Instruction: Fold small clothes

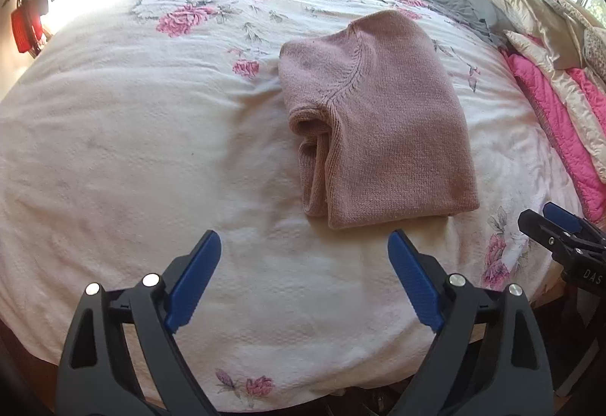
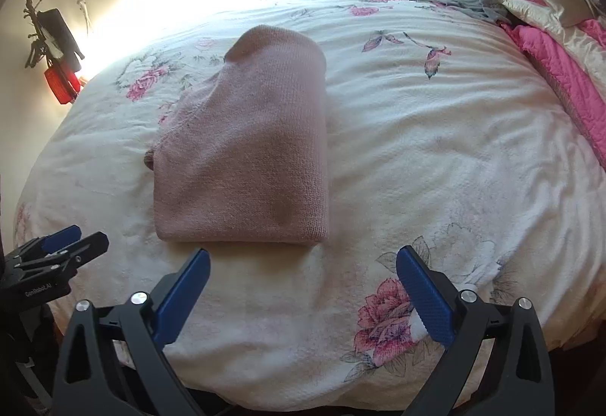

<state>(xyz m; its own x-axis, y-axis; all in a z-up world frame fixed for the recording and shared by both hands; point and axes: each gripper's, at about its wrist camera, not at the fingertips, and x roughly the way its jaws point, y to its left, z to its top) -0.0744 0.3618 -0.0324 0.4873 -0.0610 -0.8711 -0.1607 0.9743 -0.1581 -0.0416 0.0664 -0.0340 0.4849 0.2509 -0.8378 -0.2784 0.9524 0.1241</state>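
Pink knit sweater (image 1: pixel 375 120) lies folded mid-frame on my floral bedspread (image 1: pixel 132 150); left tongs (image 1: pixel 305 287) and right tongs (image 2: pixel 303 294) both wide, empty, lower frame.

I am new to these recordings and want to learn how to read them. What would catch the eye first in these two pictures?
First, the pink knitted sweater, folded into a neat bundle, lying in the middle of the white floral bedspread. Next, the left gripper and right gripper, both open and empty, just short of its near edge. Bright pink bedding lies at the right.
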